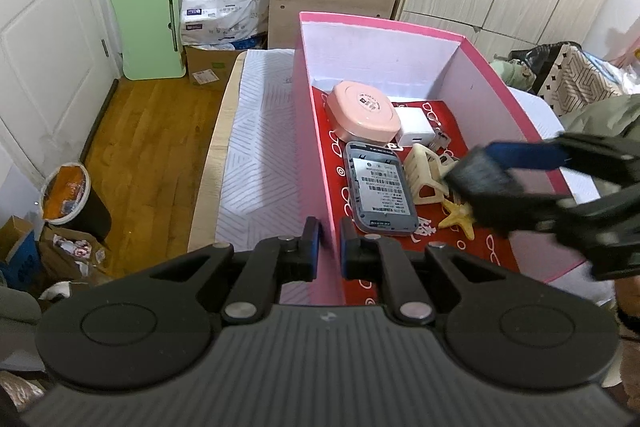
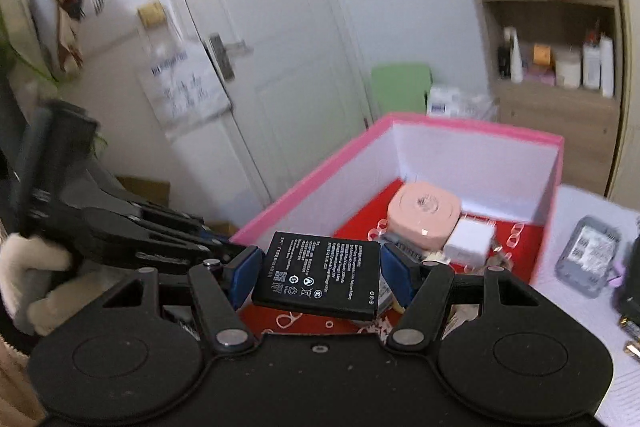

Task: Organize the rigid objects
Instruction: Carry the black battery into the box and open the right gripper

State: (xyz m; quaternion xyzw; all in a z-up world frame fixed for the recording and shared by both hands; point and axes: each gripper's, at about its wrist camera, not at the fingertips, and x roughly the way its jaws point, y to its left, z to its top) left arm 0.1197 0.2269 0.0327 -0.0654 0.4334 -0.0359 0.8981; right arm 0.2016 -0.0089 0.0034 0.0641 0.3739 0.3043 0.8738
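Right tongs [image 2: 320,273] pinch a flat battery [image 2: 318,277] by its short edges: stiff, light, slick; left tongs [image 1: 329,247] pinch the pink box [image 1: 316,147] wall.

Table [image 1: 240,163], pale wood edge showing, wearing a white line-patterned cover [image 1: 260,131]. Sitting directly on the cover: pink box [image 1: 316,147], open-topped; grey labelled device [image 2: 590,259] lying flat just right of the box; dark items at the right edge, blurred.
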